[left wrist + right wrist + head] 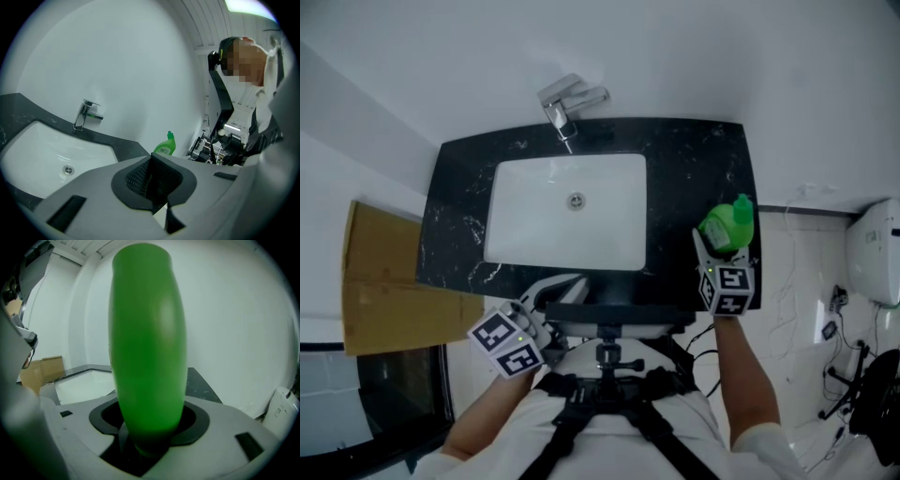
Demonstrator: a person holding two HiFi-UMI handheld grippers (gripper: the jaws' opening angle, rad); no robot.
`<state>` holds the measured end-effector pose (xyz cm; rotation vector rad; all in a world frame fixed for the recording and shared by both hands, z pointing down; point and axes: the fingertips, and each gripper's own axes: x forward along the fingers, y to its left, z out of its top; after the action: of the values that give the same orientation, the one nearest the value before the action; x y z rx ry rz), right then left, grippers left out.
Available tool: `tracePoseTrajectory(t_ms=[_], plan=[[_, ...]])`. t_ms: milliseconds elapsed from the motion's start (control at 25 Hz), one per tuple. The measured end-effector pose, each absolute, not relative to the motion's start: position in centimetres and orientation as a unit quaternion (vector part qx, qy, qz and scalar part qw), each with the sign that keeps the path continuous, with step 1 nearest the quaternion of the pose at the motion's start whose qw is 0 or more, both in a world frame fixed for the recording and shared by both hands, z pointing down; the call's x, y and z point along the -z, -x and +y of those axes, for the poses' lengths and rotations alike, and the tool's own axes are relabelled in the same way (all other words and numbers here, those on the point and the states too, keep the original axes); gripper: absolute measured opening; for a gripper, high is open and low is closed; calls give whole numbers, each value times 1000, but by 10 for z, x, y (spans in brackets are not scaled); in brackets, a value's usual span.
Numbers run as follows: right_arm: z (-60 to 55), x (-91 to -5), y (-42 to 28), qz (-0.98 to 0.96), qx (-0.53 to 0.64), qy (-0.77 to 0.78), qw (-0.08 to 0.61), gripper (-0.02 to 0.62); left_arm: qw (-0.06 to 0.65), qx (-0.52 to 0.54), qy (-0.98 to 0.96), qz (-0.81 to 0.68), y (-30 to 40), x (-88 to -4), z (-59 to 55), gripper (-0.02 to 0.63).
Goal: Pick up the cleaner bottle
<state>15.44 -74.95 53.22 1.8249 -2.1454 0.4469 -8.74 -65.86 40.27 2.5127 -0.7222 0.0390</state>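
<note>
Right of the sink (525,211), right claw (721,247) pinching green cleaner bottle (729,223), perhaps lifted, left claw (557,287) pressed together.

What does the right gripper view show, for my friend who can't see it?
A big green cleaner bottle fills the middle, held at its lower end in the right claw. Behind it are a white sink, a dark countertop and a white wall.
</note>
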Motion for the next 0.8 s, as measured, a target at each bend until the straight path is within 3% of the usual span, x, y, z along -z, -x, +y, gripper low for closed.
tracePoseTrajectory(t_ms=[800], plan=[[-757,-535,-152,-746,-145,-636,131,250,261,-21,-929,-263,88,-405,-665,0]])
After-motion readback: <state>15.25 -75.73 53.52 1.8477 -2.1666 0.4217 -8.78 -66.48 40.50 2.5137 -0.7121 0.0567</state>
